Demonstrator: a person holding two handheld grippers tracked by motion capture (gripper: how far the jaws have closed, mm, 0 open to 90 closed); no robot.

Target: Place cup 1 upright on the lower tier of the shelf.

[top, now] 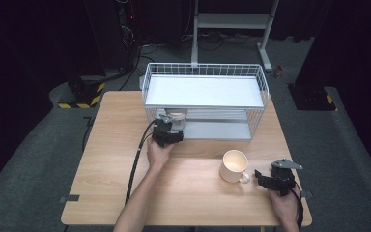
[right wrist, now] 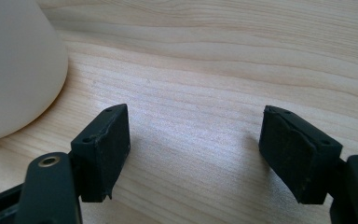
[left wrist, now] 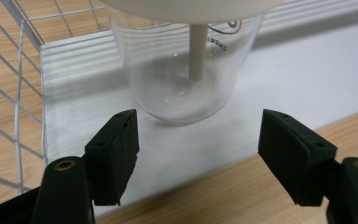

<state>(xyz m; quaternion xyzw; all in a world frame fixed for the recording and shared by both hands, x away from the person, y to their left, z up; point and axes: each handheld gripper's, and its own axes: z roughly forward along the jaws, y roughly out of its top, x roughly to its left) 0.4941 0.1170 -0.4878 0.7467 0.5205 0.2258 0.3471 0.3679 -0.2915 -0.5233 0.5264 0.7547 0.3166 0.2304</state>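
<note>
- High view: wire rack (top: 261,82) with two white shelves stands at the far side of the bench (top: 106,159). Left gripper (top: 168,126) reaches to the lower shelf's front left corner, where the clear glass beaker (top: 176,117) stands, partly hidden by the gripper. Cream mug (top: 234,166) stands on the bench, handle towards the right gripper (top: 263,178), which rests just beside it. Cables trail from both grippers towards the near edge.
- Left gripper view: fingers (left wrist: 114,156) stand open, apart from the beaker (left wrist: 186,70), with nothing pressed between them; the beaker stands upright on the lower shelf (left wrist: 298,70) just ahead of them. A pale stirring rod (left wrist: 197,51) stands inside it, and something pale covers its mouth; what that is cannot be told. Judged as handling: thin glass, light, stiff, smooth and fragile, likely to slip under a weak squeeze and crack under a hard one. Best hold would be low on the straight wall, pads square on opposite sides. Wire side wall (left wrist: 9,93) stands near the left finger and could foul it; the upper shelf limits any lift.
- Right gripper view: fingers (right wrist: 105,151) stand moderately wide and empty over bare wood, with the mug's rounded wall (right wrist: 18,65) near the left finger, not touching. Glazed mug looks heavier and sturdier than the beaker.
</note>
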